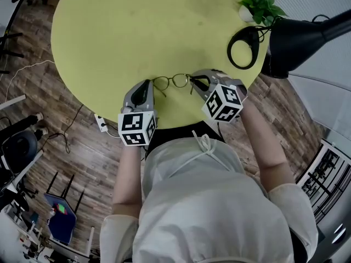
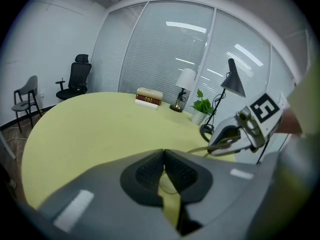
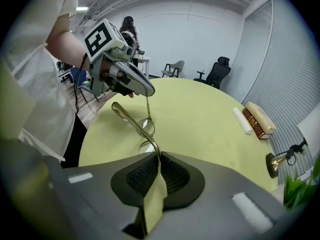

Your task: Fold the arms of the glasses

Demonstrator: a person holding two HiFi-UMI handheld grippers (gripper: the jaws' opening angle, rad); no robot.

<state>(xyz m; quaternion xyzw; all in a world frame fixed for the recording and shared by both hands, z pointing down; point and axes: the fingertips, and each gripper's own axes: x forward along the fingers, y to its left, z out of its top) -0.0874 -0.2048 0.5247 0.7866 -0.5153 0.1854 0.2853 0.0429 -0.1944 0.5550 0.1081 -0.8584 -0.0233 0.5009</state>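
Currently the left hand-held gripper (image 1: 149,85) and the right hand-held gripper (image 1: 193,81) are closed, each on one thin arm of the round wire-rimmed metal glasses (image 1: 176,81) at the near edge of the round yellow-green table (image 1: 109,32). Uneven twisting may bend an arm, and a slip may drop the glasses off the edge.

The table (image 1: 109,32) lies open ahead and leftward of the glasses (image 1: 176,81) strung between left claw (image 1: 149,86) and right claw (image 1: 197,81); rightward, a black lamp (image 1: 304,37), a ring base (image 1: 244,48) and a plant (image 1: 262,3) crowd the edge.

glasses (image 1: 171,81) on round yellow table (image 1: 137,26) | left claw (image 1: 149,84) at their left end | right claw (image 1: 194,81) at right end
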